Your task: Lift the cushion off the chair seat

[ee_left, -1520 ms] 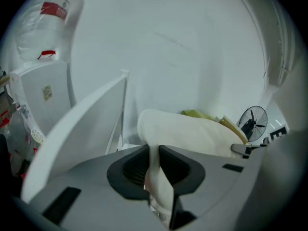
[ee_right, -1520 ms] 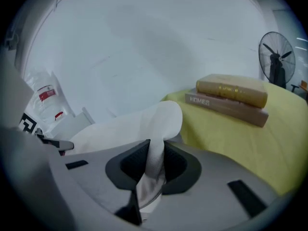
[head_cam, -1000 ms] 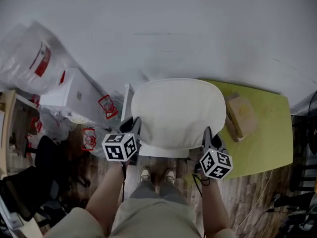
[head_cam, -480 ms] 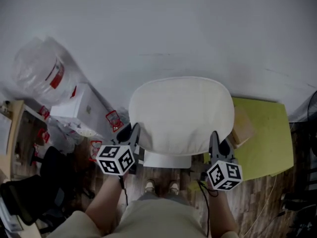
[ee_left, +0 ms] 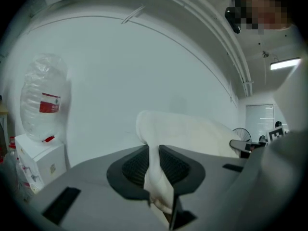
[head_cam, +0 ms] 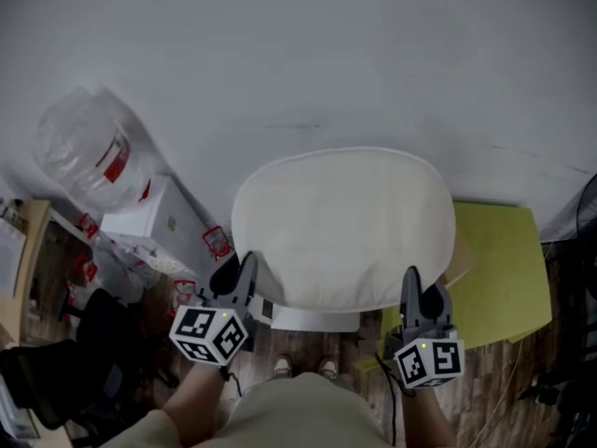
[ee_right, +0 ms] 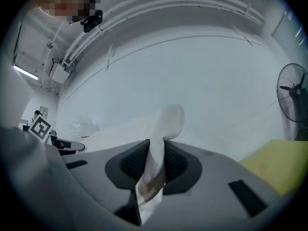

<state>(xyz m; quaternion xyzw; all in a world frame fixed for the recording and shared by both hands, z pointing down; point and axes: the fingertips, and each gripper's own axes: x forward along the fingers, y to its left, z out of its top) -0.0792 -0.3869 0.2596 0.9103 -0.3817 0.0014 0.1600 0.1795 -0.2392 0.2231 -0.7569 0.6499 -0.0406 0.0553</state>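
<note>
The left hand-held gripper (head_cam: 244,269) is clamped on the cushion (head_cam: 340,227) at its near left corner. The right hand-held gripper (head_cam: 411,286) is clamped on the near right corner. In each gripper view a thin fold of cream cloth is squeezed between the dark ribbed pads. The cushion stretches away from both grippers toward the wall, with its long axis running side to side between them, so neither hand is the nearer one. It is a soft, plump, off-white pad with rounded corners and a fine woven surface. It is carried roughly level, and only the pinched corners are crumpled. Under the cushion's near edge the white front of the chair seat (head_cam: 312,319) shows, and the cushion seems to be clear of it. A yellow desk (head_cam: 499,269) lies right of the cushion and a clear plastic bag (head_cam: 84,147) lies to its left.
</note>
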